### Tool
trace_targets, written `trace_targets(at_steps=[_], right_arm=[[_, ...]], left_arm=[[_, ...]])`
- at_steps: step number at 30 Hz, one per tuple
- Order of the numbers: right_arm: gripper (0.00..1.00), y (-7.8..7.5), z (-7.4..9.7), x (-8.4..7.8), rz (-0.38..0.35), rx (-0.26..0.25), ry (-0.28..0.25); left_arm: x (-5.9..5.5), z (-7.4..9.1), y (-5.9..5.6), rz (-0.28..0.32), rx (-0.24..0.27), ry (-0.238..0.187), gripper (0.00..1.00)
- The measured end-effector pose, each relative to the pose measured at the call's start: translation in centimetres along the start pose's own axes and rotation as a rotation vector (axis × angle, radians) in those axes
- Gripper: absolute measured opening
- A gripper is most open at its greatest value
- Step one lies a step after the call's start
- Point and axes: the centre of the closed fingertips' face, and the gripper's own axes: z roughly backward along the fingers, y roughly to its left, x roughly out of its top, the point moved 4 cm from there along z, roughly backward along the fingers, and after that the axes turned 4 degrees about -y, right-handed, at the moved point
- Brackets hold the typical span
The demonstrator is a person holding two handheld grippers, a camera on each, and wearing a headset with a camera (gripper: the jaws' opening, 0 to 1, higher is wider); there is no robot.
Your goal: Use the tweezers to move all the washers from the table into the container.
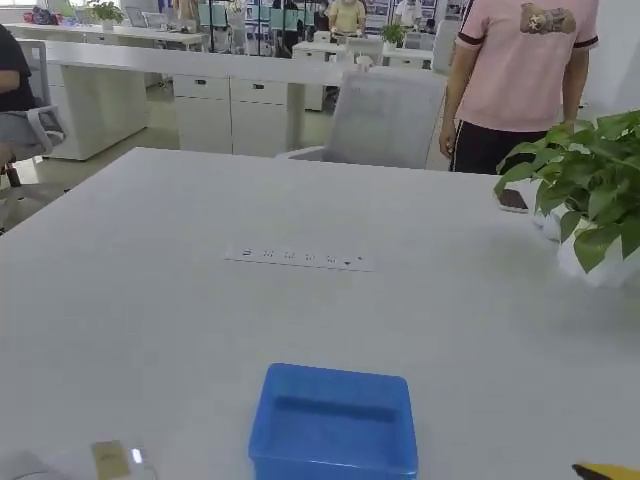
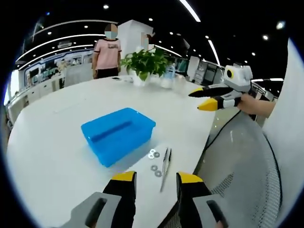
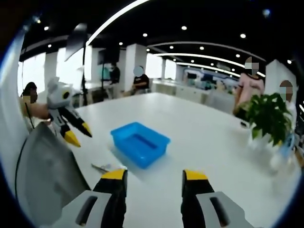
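— Where is the blue container [image 2: 118, 133]?

— On the white table [image 2: 57, 142], open side up and apparently empty. In the left gripper view it sits at about 10 o'clock from the jaws. In the head view it is at 6 o'clock, near the table's front edge.

— And the washers [image 2: 154, 155]?

— On the table, none in the container. There are four small rings, as far as I can tell. Two are just beside the container's near corner, and two are a little closer to the jaws.

— The tweezers [image 2: 165, 167]?

— They lie flat on the table at 12 o'clock from the jaws, at 3 o'clock from the washers, just beside them. Nothing grips them.

— What is the left gripper [image 2: 156, 178] doing?

— Its jaws are spread with nothing between them, and it is above the table's edge.

— And the right gripper [image 3: 154, 175]?

— Its jaws are also spread and empty, and the container is at 11 o'clock from them. In the left gripper view it is off the table's edge at 2 o'clock.

— Anything else?

— There is a potted plant [image 1: 590, 190] at 3 o'clock in the head view. A person in a pink shirt [image 1: 520, 70] stands beyond the table at 1 o'clock.
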Motion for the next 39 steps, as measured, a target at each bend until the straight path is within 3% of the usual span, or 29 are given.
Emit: trace_targets(at_steps=[1, 7, 19, 24, 25, 26, 32, 34, 39], right_arm=[[0.39, 0.6, -0.4, 0.0, 0.008, 0.028, 0.002], [0.28, 2.4, -1.7, -0.2, 0.019, 0.091, 0.015], [0.12, 4.3, -2.8, -0.2, 0.033, 0.17, 0.03], [0.09, 4.8, -2.9, -0.2, 0.049, 0.189, 0.04], [0.09, 4.8, -2.9, -0.3, 0.049, 0.189, 0.04], [0.09, 4.8, -2.9, -0.3, 0.05, 0.189, 0.041], [0.08, 4.9, -2.9, -0.2, 0.046, 0.198, 0.04], [0.08, 5.0, -3.0, -0.2, 0.047, 0.203, 0.041], [0.08, 5.3, -3.1, -0.3, 0.054, 0.222, 0.044]], left_arm=[[-0.3, -0.4, -0.2, -0.018, -0.017, 0.036, 0.26], [-1.5, -2.1, -1.1, -0.064, -0.086, 0.148, 0.18], [-3.3, -4.7, -1.1, -0.15, -0.098, 0.286, 0.05], [-4.1, -5.2, -0.8, -0.271, -0.086, 0.367, 0.01], [-3.7, -5.4, -0.8, -0.317, -0.091, 0.343, 0.0], [-3.8, -5.2, -1.0, -0.29, -0.082, 0.36, 0.0], [-3.4, -5.2, -1.1, -0.373, -0.095, 0.355, 0.0], [-3.1, -4.8, -1.2, -0.373, -0.094, 0.347, 0.0], [-1.4, -3.6, -1.5, -0.378, -0.087, 0.288, 0.0]])
